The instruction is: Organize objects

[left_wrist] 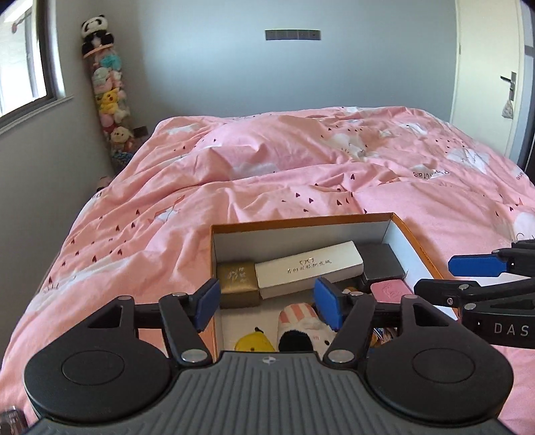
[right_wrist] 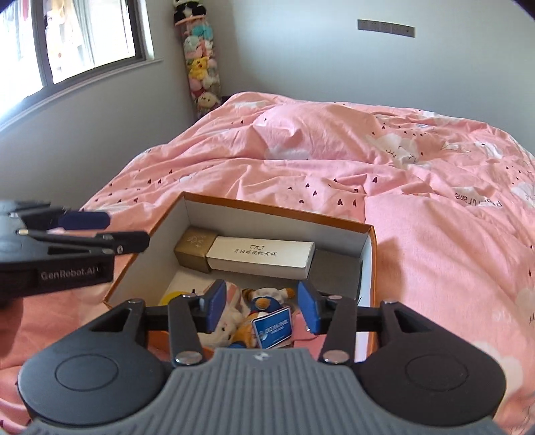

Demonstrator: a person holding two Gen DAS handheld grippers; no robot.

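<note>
Two hand-held grippers, one box, perhaps seven items

One orange cardboard box on pink bed; inside along far wall, three cases: one gold box, one long white glasses case, one dark grey case. One pink case near box's right wall. Soft toys in box: one yellow, one pink-striped white, one bear bearing one blue card; more may lie hidden. One clear tube of plush toys in corner, one panda on top. Two grippers, both empty
</note>
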